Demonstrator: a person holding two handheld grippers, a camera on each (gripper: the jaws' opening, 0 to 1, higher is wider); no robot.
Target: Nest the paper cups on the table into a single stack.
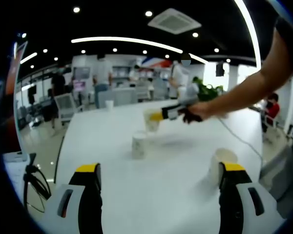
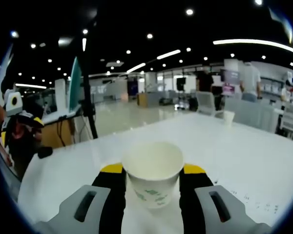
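Between my right gripper's [image 2: 153, 183] two jaws, closest to that camera, sits a white paper cup [image 2: 153, 170] with a green print, upright and mouth up; the jaws press its sides just below the rim, which I judge keeps it level for lowering into another cup. In the left gripper view this same gripper [image 1: 162, 116] appears further out over the white table [image 1: 185, 185], my arm reaching in from the right and the held cup [image 1: 152, 120] hanging clear of the surface.

My left gripper [image 1: 158, 183] stands wide apart and holds nothing, low over the near edge of the table. Just beside its right-hand jaw rests a near cup [image 1: 219, 165], partly hidden behind the yellow tip, so whether it stands or lies tilted I cannot tell.

Further out, near the table's middle, a second cup [image 1: 138, 145] stands upright, almost beneath the carried one; I take it as the likely base of the stack. At the far edge stands another small cup [image 1: 109, 104], well apart from the rest.

Beyond the table lie office chairs [image 1: 66, 106], desks and several people.
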